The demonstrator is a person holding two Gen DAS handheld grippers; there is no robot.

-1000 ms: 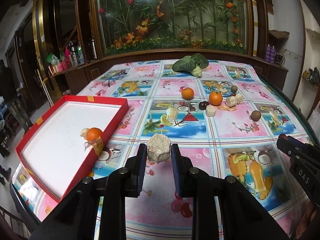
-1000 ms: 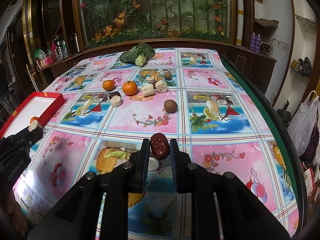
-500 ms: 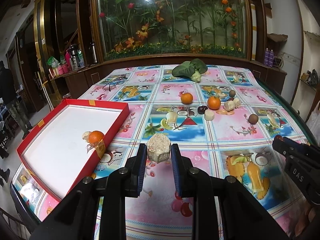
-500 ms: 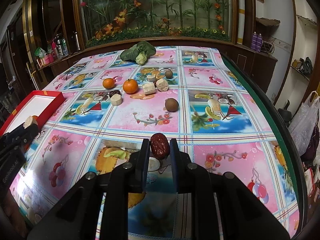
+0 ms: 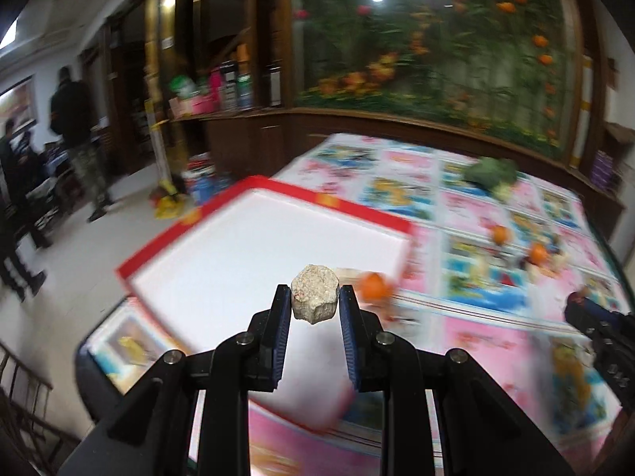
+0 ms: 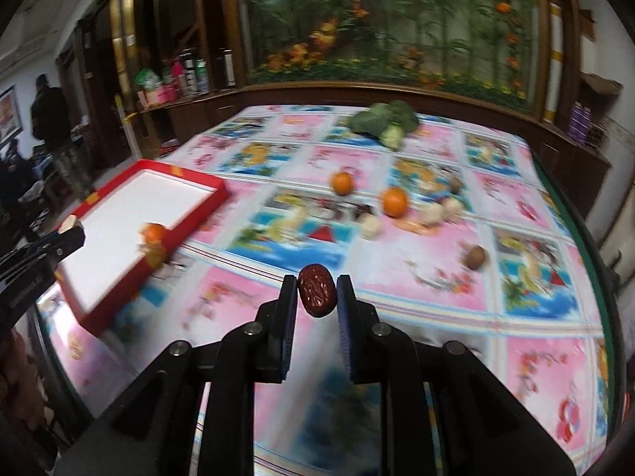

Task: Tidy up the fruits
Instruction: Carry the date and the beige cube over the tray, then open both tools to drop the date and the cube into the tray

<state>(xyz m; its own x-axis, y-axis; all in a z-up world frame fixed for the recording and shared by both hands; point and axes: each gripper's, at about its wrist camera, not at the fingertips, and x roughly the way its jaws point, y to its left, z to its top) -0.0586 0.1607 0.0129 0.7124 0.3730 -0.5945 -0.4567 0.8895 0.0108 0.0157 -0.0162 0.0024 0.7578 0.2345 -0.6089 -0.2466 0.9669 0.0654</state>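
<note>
left gripper (image 5: 313,304) we hold level, clamped on beige chunk (image 5: 314,298), white-floored red tray (image 5: 190,218) beneath and ahead | right gripper (image 6: 316,295) level, pinching red date (image 6: 316,290) above tablecloth (image 6: 416,273) | gripper lettering too blurred for us to read

Matte black fingers (image 5: 279,317), blue inner pads (image 6: 293,317), silver screws
</note>
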